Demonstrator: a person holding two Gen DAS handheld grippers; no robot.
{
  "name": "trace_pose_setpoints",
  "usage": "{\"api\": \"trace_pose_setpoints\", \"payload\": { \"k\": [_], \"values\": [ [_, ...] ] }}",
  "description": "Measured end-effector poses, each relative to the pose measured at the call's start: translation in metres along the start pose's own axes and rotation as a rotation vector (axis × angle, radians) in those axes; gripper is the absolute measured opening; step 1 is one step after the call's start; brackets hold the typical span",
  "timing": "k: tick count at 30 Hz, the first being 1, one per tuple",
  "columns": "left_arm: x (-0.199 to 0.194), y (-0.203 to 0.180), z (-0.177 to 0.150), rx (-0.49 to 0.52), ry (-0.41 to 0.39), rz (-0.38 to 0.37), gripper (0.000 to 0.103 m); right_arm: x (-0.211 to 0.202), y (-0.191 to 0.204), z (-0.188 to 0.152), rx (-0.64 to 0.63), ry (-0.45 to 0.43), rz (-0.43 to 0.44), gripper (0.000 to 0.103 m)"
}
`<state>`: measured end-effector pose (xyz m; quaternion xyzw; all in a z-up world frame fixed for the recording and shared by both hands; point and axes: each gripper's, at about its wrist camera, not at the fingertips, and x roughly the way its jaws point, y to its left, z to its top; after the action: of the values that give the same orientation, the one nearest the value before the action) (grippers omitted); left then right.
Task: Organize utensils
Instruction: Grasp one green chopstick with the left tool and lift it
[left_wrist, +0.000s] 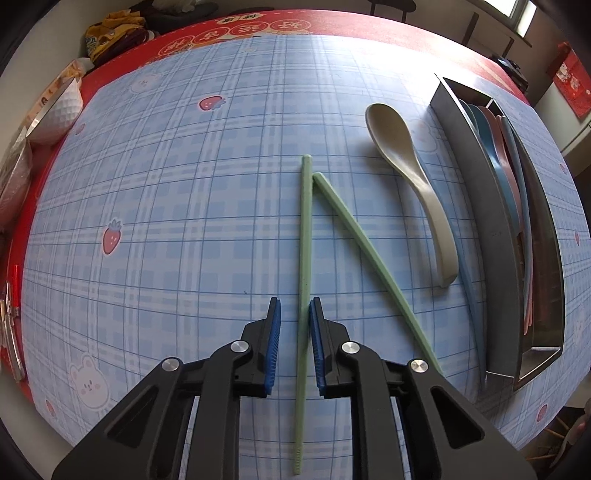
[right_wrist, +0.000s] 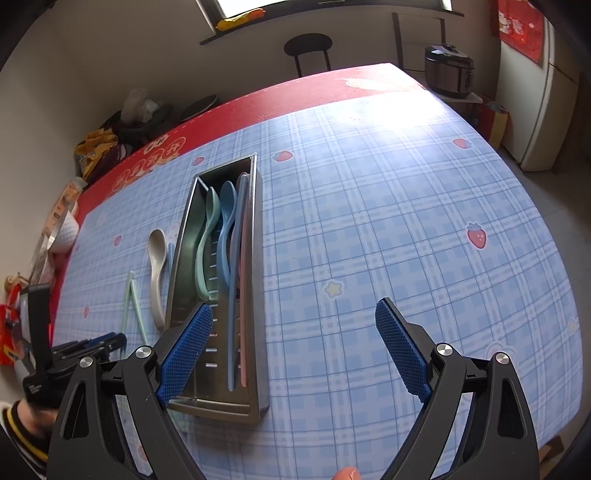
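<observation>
Left gripper (left_wrist: 294, 314): blue pads narrowed to a slim gap, straddling one green chopstick (left_wrist: 304, 236). The right-hand pad looks to touch the stick; a sliver of cloth shows beside the other pad. Not yet a firm clamp, by my reading; the stick appears to lie flat on the checked tablecloth (left_wrist: 166, 229).

At 1 o'clock from those pads, the second green chopstick (left_wrist: 354, 236) lies slanted, its far tip just beside the first one's far end, the near ends splayed apart. At 2 o'clock, a cream spoon (left_wrist: 406, 177) rests loose on the cloth, bowl away. Further on, at 3 o'clock, the steel utensil tray (left_wrist: 476, 206).

Right gripper (right_wrist: 293, 345): jaws spread wide, nothing between them, hanging over bare cloth with its left pad over the tray's near corner. Inside the tray (right_wrist: 258, 280): a green spoon (right_wrist: 207, 236), a blue spoon (right_wrist: 226, 236), blue chopsticks and a pinkish piece along the 3 o'clock wall.

Progress, as judged: well past halfway. Several pieces stowed. Left outside: two green chopsticks, the cream spoon, and a pale blue stick (right_wrist: 171, 254) lying just beside the tray's outer wall.
</observation>
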<state>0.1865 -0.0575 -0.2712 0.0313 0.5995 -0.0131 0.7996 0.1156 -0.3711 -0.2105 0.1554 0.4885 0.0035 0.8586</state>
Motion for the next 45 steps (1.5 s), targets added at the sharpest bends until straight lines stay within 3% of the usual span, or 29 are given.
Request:
{"api": "trace_pose_setpoints", "payload": {
  "k": [28,36,37,38,45],
  "values": [
    [-0.008,-0.006,-0.023,0.1,-0.117,-0.04,0.014,0.018,0.028,-0.008,-0.011,0.069,-0.01,0.087],
    [-0.009,0.002,-0.023,0.125,-0.124,-0.086,0.014,0.015,0.043,-0.007,-0.025,0.052,-0.028,0.087],
    [-0.009,0.004,-0.023,0.126,-0.126,-0.099,0.006,0.015,0.046,-0.007,-0.029,0.052,-0.04,0.087],
    [-0.009,0.006,-0.022,0.125,-0.123,-0.113,0.005,0.015,0.05,-0.008,-0.033,0.052,-0.055,0.087],
    [-0.018,0.036,-0.022,0.059,-0.154,-0.203,0.005,0.014,0.074,-0.011,-0.085,0.051,-0.073,0.086]
  ]
}}
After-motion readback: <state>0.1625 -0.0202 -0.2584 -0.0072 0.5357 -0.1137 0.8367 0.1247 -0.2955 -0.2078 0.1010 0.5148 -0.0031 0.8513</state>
